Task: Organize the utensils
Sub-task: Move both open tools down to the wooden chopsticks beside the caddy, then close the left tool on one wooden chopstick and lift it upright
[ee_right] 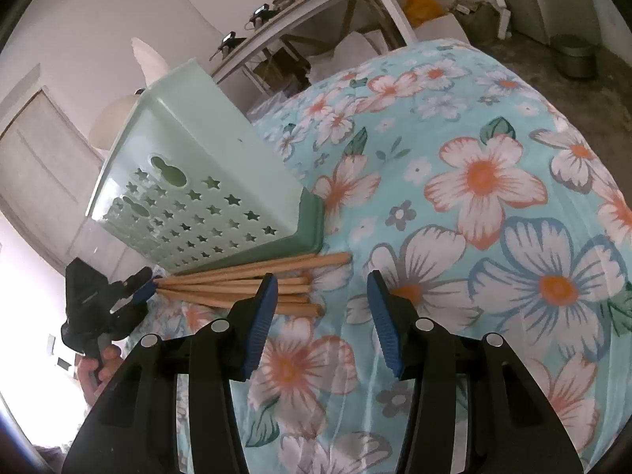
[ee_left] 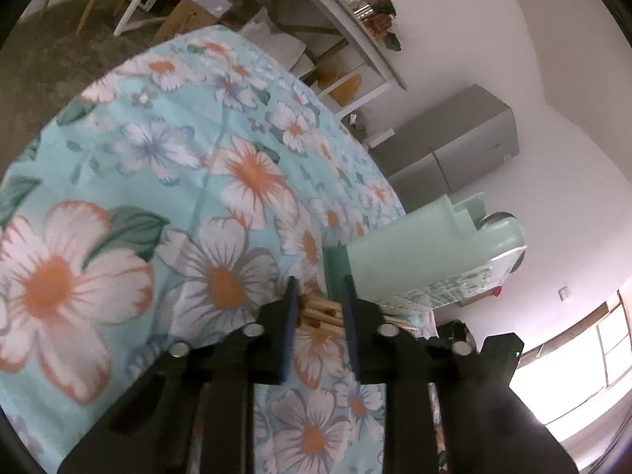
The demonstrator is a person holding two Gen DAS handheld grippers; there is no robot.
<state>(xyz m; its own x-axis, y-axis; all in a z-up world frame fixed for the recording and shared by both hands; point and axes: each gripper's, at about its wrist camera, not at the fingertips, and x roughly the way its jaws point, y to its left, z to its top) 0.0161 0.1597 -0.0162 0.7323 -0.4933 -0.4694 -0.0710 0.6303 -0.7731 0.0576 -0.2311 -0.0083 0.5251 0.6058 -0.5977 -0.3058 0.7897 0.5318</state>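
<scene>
A bundle of several wooden sticks (ee_right: 237, 284) lies on the flowered cloth, right against the base of a mint-green holder (ee_right: 197, 181) with star-shaped holes that is tipped on its side. My left gripper (ee_left: 319, 296) has its blue pads pressed on one end of the wooden sticks (ee_left: 322, 314); the green holder (ee_left: 403, 264) is just behind. In the right wrist view the left gripper (ee_right: 146, 288) shows at the bundle's left end. My right gripper (ee_right: 322, 300) stands open low over the cloth, its left finger beside the sticks' free ends, gripping nothing.
The turquoise flowered cloth (ee_right: 493, 110) covers the whole table and runs far to the right. A hand (ee_right: 98, 363) holds the left gripper at the table's left edge. Behind are a white shelf table (ee_right: 316, 4), a grey cabinet (ee_left: 454, 150) and a metal bin (ee_right: 574, 55).
</scene>
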